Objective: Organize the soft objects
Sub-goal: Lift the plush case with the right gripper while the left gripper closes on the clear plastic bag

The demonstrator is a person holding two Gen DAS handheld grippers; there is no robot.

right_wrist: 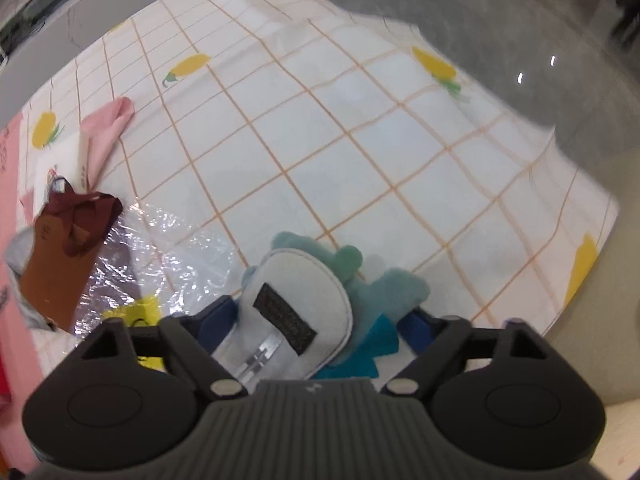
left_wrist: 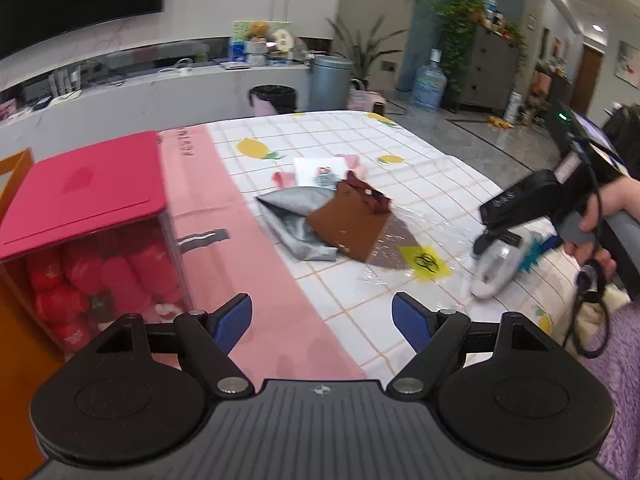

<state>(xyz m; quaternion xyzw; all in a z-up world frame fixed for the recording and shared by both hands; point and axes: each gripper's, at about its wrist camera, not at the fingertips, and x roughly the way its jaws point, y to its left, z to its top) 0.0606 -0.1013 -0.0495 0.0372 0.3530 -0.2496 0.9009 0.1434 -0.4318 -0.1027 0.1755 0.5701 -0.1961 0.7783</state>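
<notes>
Right gripper (right_wrist: 316, 320) straddles plush toy (right_wrist: 304, 300); left wrist shows red-lidded box (left_wrist: 80, 196).

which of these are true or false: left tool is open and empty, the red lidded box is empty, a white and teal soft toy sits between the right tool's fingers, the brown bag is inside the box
1. The left tool is open and holds nothing. True.
2. The red-lidded box is empty. False: red soft items show through its clear side.
3. A white and teal soft toy sits between the fingers of the right tool. True.
4. The brown bag is inside the box. False: it lies on the tablecloth, partly over a grey pouch.
</notes>
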